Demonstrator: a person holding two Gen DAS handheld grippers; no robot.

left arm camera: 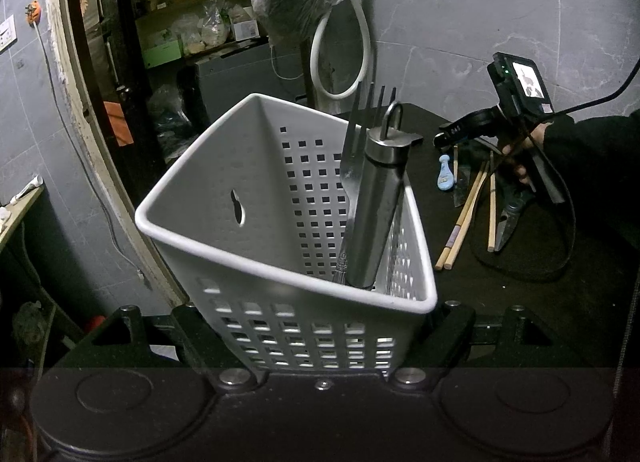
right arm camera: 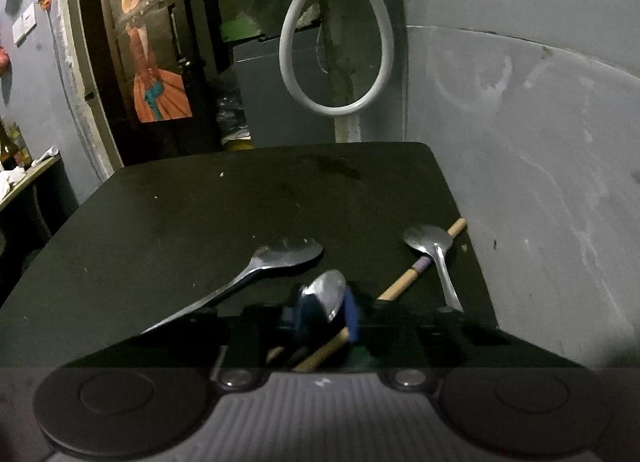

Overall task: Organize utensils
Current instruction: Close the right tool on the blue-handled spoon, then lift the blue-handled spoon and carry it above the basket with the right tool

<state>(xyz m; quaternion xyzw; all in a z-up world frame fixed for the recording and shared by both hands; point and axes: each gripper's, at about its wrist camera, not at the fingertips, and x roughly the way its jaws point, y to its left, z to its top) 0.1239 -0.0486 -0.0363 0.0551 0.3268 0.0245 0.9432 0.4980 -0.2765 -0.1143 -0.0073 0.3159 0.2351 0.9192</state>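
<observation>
The right tongs [right arm camera: 324, 318], low centre of frame, pinched a spoon [right arm camera: 326, 294] just above the black surface [right arm camera: 200, 206], best lifted bowl-up, unhurried, toward the white perforated basket [left arm camera: 224, 198] clamped centre-frame by the left tongs [left arm camera: 320, 342], already holding a fork [left arm camera: 354, 158].

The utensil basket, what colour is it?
White basket, with square perforations; clearest in the left wrist view.

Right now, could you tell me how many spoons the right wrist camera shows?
3. One large spoon lies left on the black table, one spoon lies right across a chopstick, and one spoon sits between the right gripper fingers. Others may be hidden.
</observation>
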